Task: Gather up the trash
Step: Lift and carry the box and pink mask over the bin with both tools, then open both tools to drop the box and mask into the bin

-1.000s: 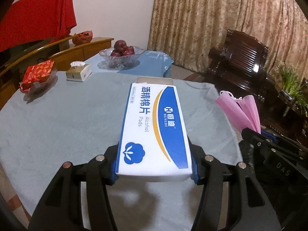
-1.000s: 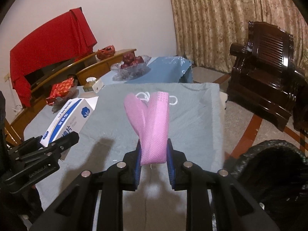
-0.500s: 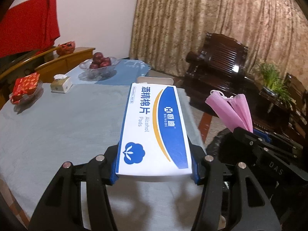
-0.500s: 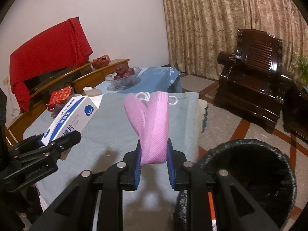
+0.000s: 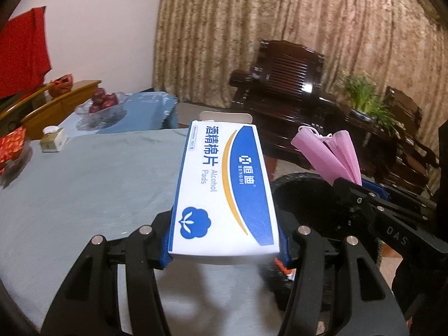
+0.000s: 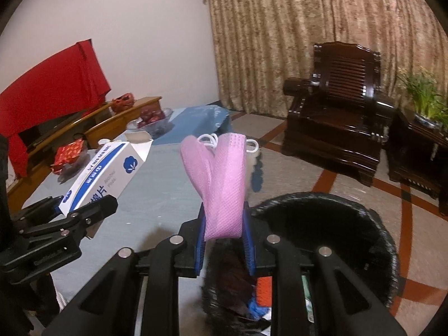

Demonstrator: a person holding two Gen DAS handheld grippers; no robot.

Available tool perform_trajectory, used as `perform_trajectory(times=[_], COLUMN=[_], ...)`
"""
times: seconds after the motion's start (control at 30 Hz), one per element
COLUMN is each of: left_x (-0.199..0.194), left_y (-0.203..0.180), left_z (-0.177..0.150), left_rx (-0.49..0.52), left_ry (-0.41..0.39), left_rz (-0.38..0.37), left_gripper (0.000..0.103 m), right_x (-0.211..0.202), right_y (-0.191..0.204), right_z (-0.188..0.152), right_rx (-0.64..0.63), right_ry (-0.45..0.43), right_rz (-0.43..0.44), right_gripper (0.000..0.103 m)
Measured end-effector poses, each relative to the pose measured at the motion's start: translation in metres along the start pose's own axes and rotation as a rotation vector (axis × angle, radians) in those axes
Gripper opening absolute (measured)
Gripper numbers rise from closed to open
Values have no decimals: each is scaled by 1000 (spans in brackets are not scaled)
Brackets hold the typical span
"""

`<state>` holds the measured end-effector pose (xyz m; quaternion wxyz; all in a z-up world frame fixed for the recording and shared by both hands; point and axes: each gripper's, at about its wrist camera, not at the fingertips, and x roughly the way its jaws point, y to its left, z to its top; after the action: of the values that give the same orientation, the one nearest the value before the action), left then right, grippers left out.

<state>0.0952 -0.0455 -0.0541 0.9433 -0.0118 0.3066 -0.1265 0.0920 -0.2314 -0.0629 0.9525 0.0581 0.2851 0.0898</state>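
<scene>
A white and blue alcohol pads box [image 5: 224, 184] fills the centre of the left wrist view, lying lengthwise, its far flap open. A folded pink face mask [image 6: 221, 184] with white ear loops stands upright at the centre of the right wrist view. A black-lined trash bin [image 6: 350, 212], holding scraps, sits at lower right.
</scene>
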Motion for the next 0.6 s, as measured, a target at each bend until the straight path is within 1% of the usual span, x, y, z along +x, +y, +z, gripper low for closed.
perform_trajectory(times=[0.33,0.6], left_x=[32,64], left_y=[-51,-93], left_z=[0,-6], left_rx=[80,140], left_ry=[25,55], left_rz=[-100,-172], left_gripper=[54,54], right_x=[-15,-15], right_y=[-59,-97], right_z=[-16,-31], right_rx=[77,118], right_ry=[16,46], right_rz=[-117,-192], right_gripper=[23,23])
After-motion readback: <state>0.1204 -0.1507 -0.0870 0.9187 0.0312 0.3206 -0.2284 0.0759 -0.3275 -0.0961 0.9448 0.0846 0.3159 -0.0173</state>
